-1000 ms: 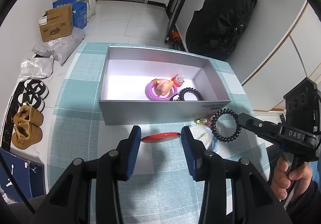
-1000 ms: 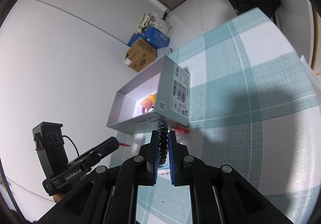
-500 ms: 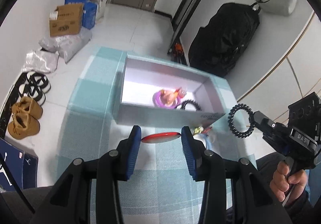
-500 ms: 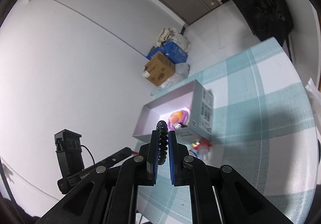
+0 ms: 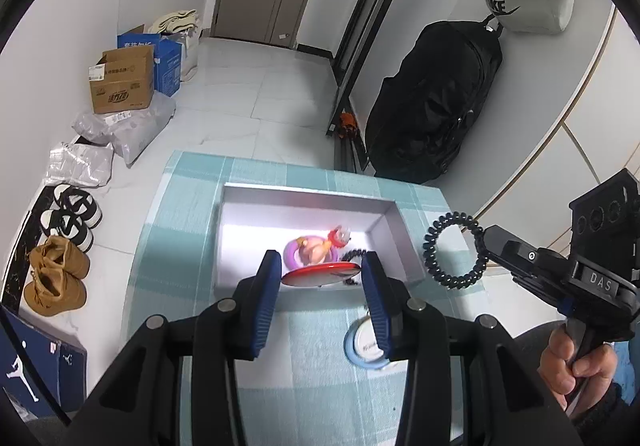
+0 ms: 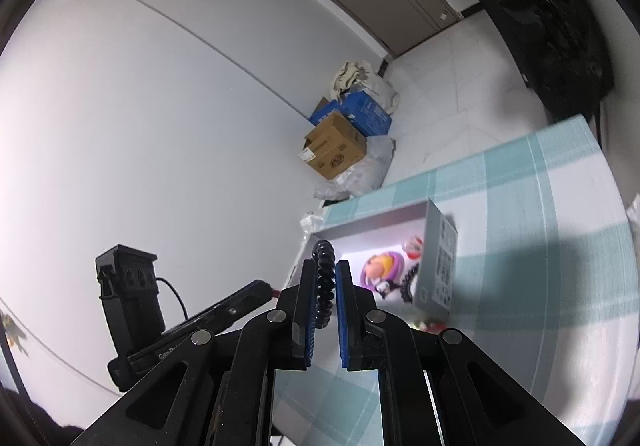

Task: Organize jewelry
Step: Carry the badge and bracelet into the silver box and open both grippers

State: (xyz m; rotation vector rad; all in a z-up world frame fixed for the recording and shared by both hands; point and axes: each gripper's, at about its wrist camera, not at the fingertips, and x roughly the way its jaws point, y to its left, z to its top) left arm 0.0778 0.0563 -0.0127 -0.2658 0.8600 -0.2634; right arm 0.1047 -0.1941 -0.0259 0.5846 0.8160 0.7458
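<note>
My left gripper (image 5: pixel 320 270) is shut on a red oval piece (image 5: pixel 320 269) and holds it above the near wall of the grey box (image 5: pixel 394 222). The box holds a purple ring with a figure (image 5: pixel 310 251) and a black coil band (image 5: pixel 352 255). My right gripper (image 6: pixel 323 278) is shut on a black spiral hair tie (image 6: pixel 325 282); in the left wrist view the hair tie (image 5: pixel 456 250) hangs in the air right of the box. A blue-rimmed white round piece (image 5: pixel 366 344) lies on the checked cloth.
The table has a teal checked cloth (image 5: pixel 316 374). On the floor beyond are cardboard boxes (image 5: pixel 122 86), plastic bags, shoes (image 5: pixel 56 278) at left and a black bag (image 5: pixel 436 102) at the wall. The box also shows in the right wrist view (image 6: pixel 438 266).
Both grippers have risen well above the table. The left one carried the red piece up and over the box's near wall; the right one lifted the hair tie to the box's right.
</note>
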